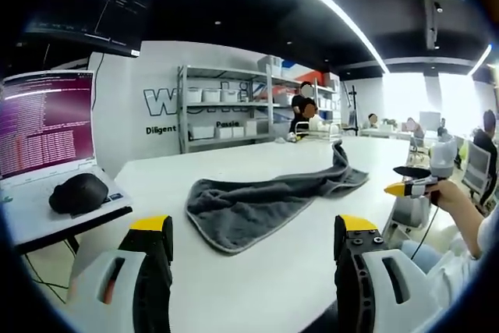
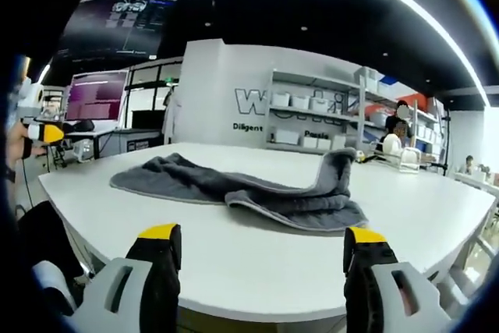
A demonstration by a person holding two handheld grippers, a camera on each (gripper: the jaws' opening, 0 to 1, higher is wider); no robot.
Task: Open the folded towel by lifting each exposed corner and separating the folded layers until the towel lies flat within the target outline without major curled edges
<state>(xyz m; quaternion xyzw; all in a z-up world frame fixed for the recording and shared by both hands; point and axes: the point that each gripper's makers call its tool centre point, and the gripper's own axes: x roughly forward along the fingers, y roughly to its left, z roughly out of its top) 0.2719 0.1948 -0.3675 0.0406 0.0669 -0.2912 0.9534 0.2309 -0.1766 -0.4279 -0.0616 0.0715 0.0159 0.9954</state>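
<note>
1. The grey towel (image 1: 265, 200) lies rumpled and bunched on the white worktop (image 1: 296, 286), one end humped up; no target outline is visible.
2. Both the left hand-held gripper (image 1: 253, 232) and right hand-held gripper (image 2: 261, 241) are spread wide, empty, short of the cloth.
3. Unfolding and flattening remain.

A grey towel (image 1: 269, 196) is lying rumpled on the white table (image 1: 257, 271), one end bunching up at the far side. The left gripper (image 1: 253, 232) is hovering near the table's edge, jaws spread wide with nothing between them. The right gripper (image 1: 413, 181) is showing at the right. A laptop (image 1: 43, 126) is glowing at the left, a mouse (image 1: 78, 193) sitting on it.
</note>
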